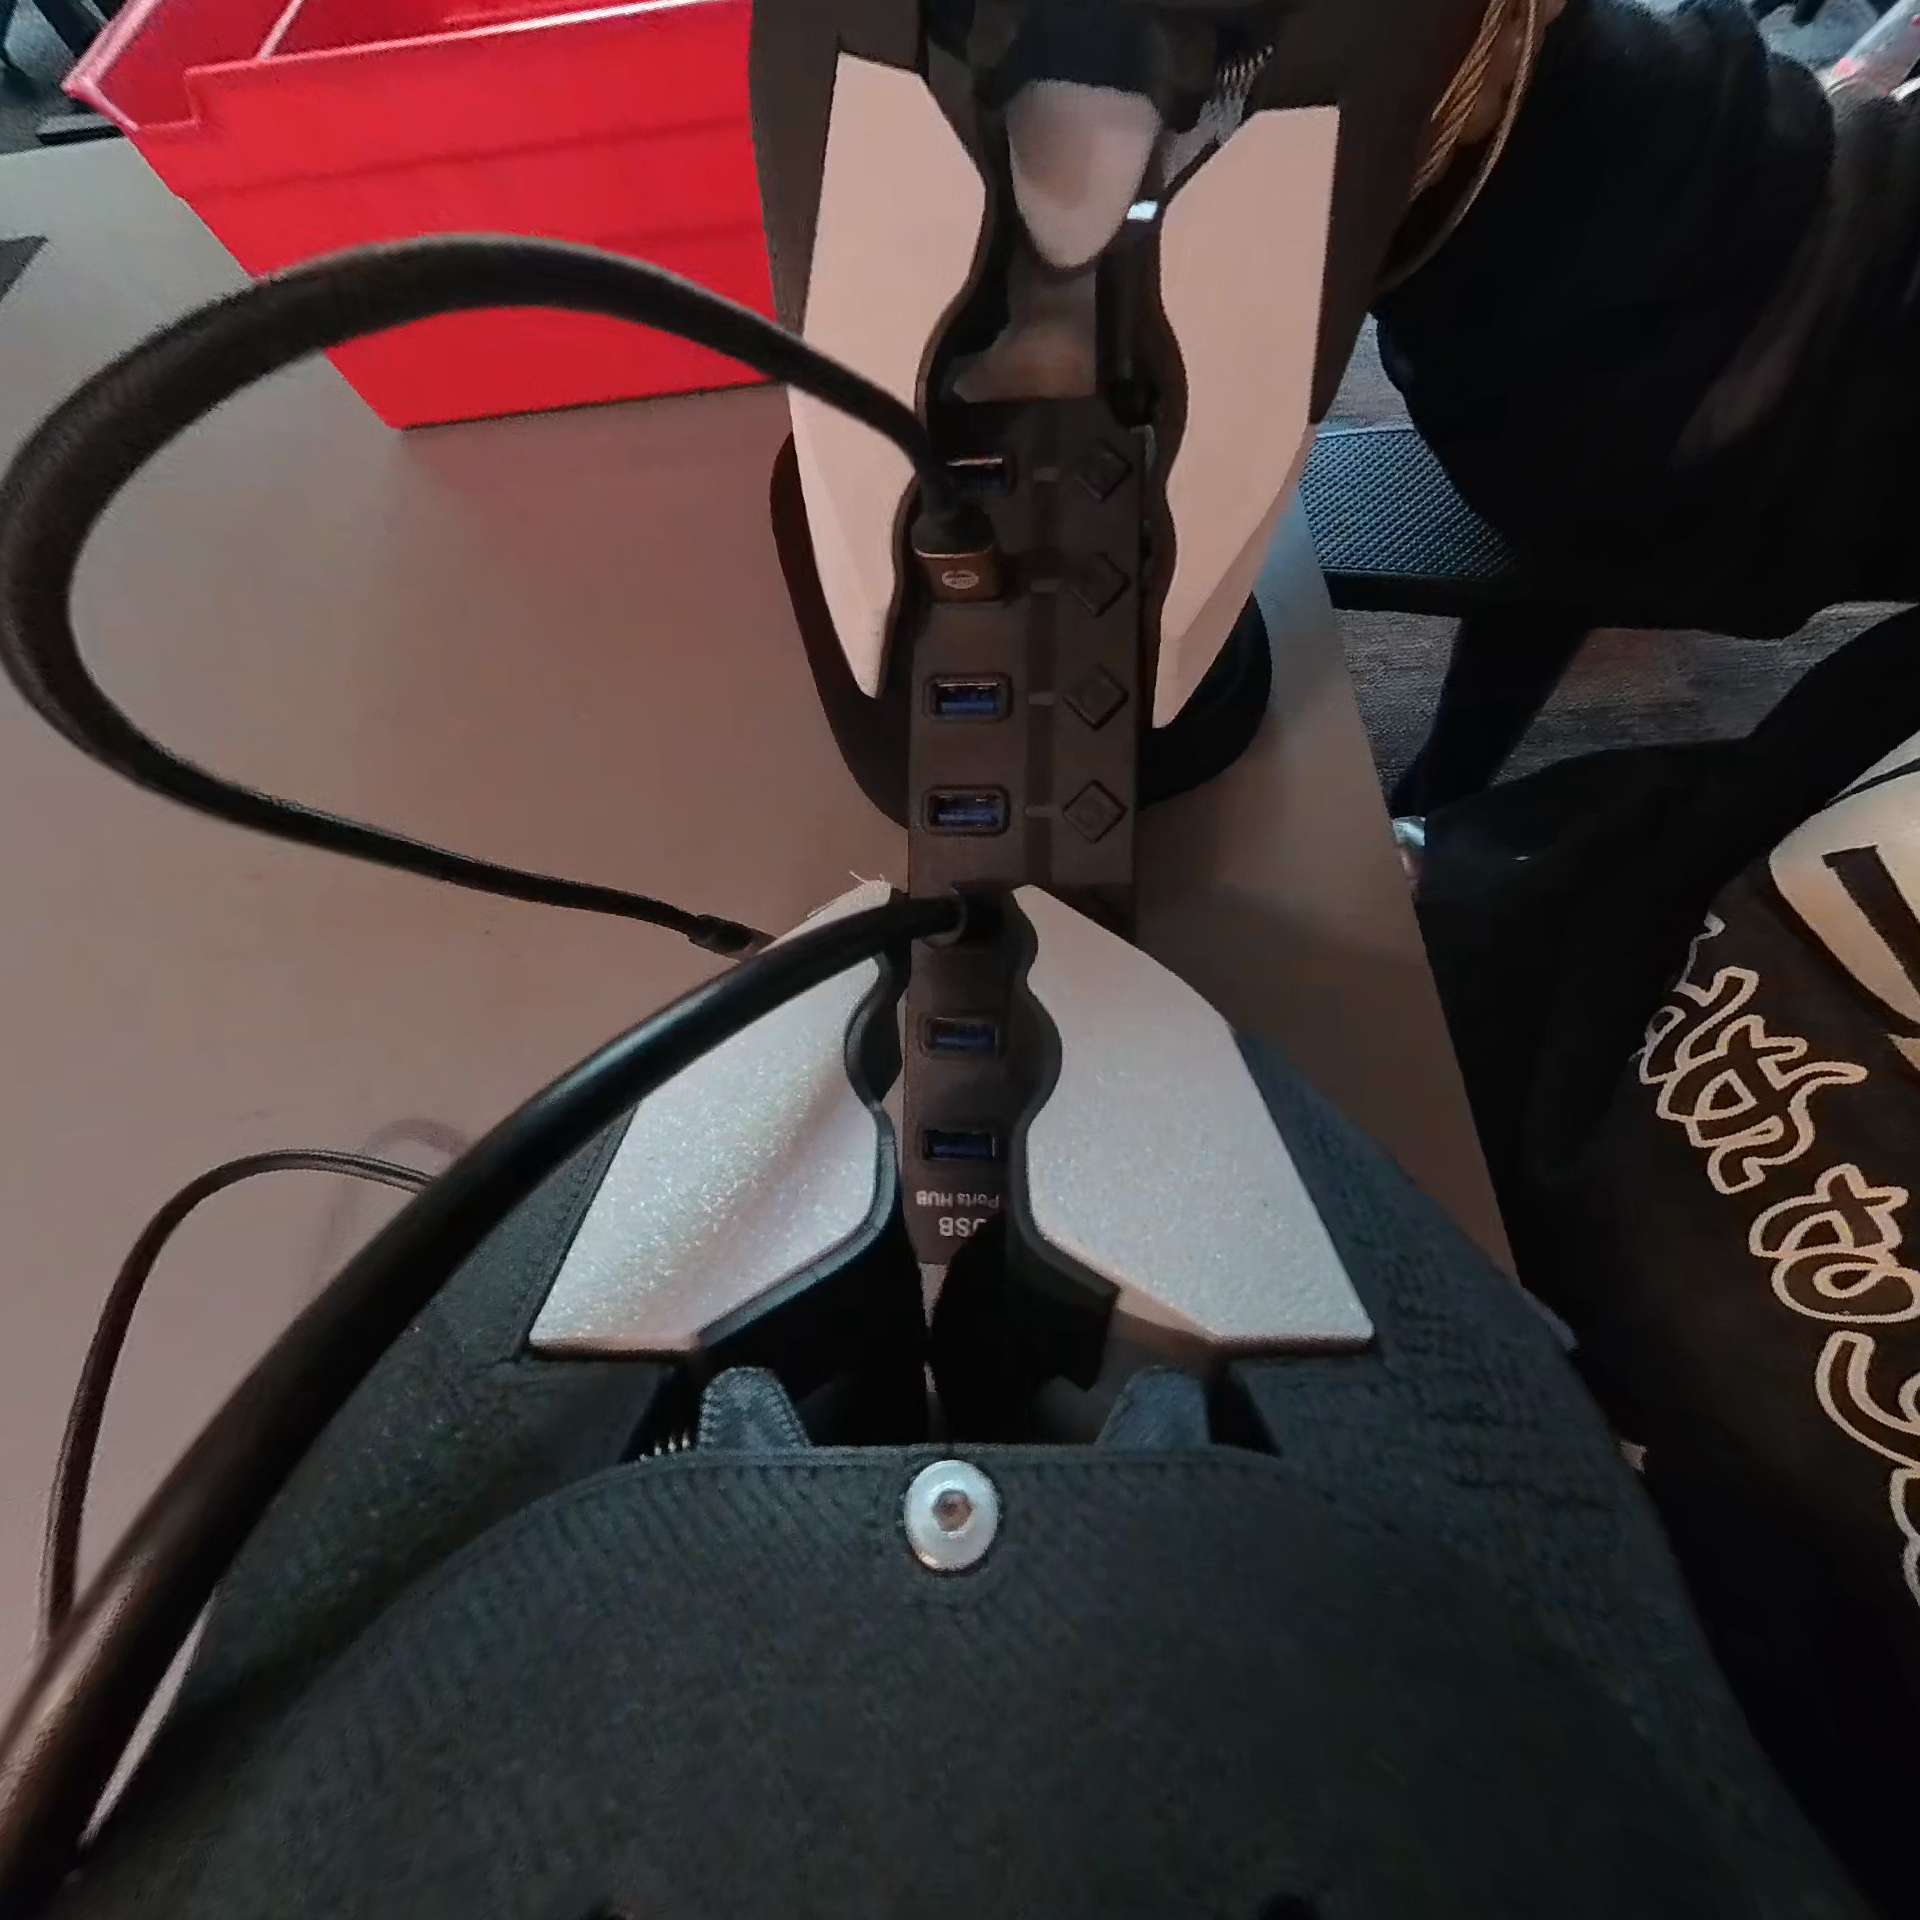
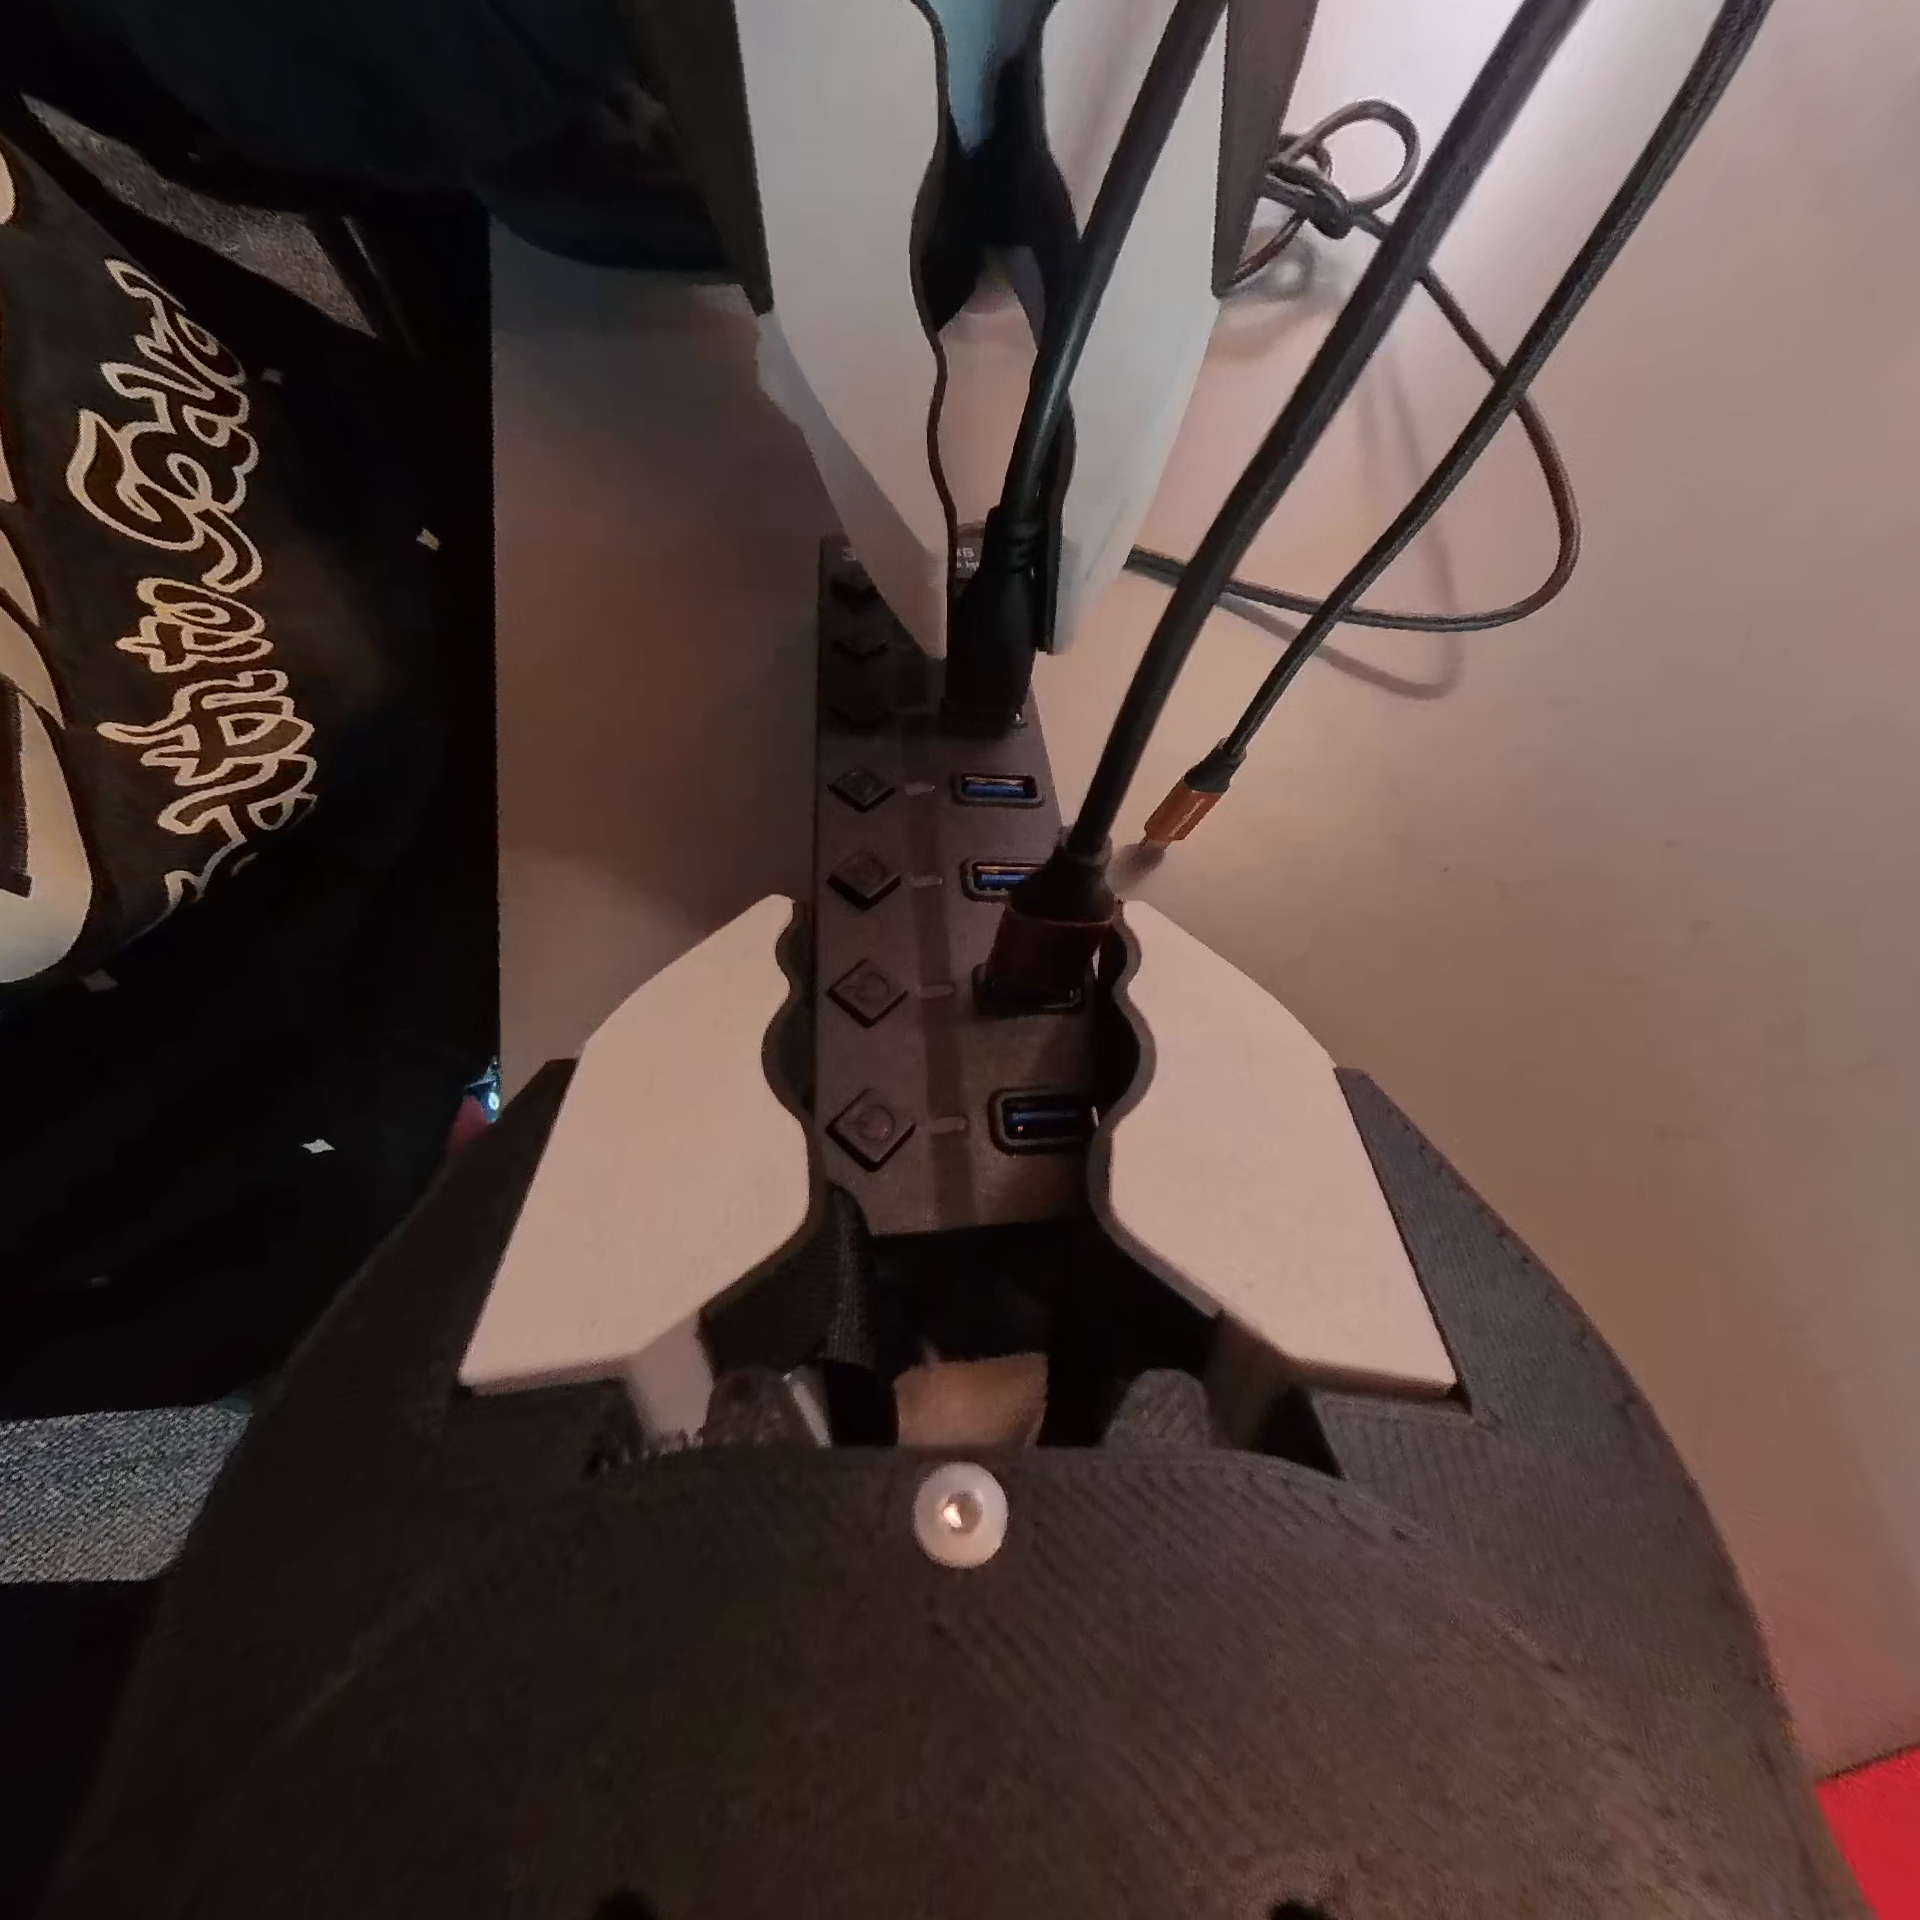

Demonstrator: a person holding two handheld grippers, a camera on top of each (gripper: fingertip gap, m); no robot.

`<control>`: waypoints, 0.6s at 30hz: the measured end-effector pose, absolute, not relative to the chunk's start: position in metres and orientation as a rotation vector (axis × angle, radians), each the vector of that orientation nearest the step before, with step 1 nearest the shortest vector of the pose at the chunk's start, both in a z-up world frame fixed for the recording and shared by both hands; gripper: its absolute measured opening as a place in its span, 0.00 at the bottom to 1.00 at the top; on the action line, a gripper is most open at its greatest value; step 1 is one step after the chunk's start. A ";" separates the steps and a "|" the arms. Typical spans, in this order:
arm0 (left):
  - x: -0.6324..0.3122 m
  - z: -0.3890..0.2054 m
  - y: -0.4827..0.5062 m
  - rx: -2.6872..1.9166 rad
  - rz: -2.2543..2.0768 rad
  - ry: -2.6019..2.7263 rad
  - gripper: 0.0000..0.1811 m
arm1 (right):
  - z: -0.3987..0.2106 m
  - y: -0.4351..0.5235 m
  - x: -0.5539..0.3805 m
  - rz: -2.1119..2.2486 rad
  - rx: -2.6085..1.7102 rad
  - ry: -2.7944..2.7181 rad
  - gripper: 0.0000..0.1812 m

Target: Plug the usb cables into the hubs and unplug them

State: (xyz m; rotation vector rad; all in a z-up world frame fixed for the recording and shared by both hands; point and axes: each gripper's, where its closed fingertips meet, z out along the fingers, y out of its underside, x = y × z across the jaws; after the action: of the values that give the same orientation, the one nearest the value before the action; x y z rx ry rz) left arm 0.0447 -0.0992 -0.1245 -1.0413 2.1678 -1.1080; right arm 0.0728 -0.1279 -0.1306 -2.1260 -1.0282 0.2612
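**Holding the hub at both ends with two plugs seated**

Gripping the hub [image 1: 1023, 748] from opposite ends, both grippers are closing on its long sides: the left gripper [image 1: 951, 1101] on the lettered end, the right gripper [image 2: 951, 1049] on the other. It's sitting near the table [image 1: 468, 644] edge by the person, red bin [image 1: 457, 177] toward the far side. A bronze plug [image 2: 1044, 951] and a black plug [image 2: 987, 644] are seated. I'd guess an unplug is coming, so keep the left clamping firmly, free the right, and pull straight out without wiggling.

Both tongs [image 1: 956, 1029] clamp the black hub [image 1: 1023, 748].
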 end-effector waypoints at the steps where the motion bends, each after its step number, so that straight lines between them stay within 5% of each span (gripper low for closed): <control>1: 0.046 -0.126 -0.099 -1.051 -1.113 2.164 0.09 | -0.131 -0.129 0.073 0.267 -2.125 -1.038 0.29; 9: 0.049 -0.136 -0.100 -1.070 -1.127 2.152 0.10 | -0.149 -0.129 0.073 0.368 -2.203 -1.005 0.27; 12: 0.041 -0.133 -0.099 -1.072 -1.160 2.149 0.20 | -0.150 -0.130 0.080 0.401 -2.228 -0.945 0.27; 18: 0.023 -0.138 -0.095 -1.064 -1.101 2.185 0.29 | -0.156 -0.140 0.087 0.377 -2.300 -0.946 0.44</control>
State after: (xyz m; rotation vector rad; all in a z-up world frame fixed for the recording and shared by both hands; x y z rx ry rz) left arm 0.0235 -0.0947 -0.1383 -1.0638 2.1848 -1.1010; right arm 0.0872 -0.1398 -0.1559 -2.3001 -0.9464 0.3773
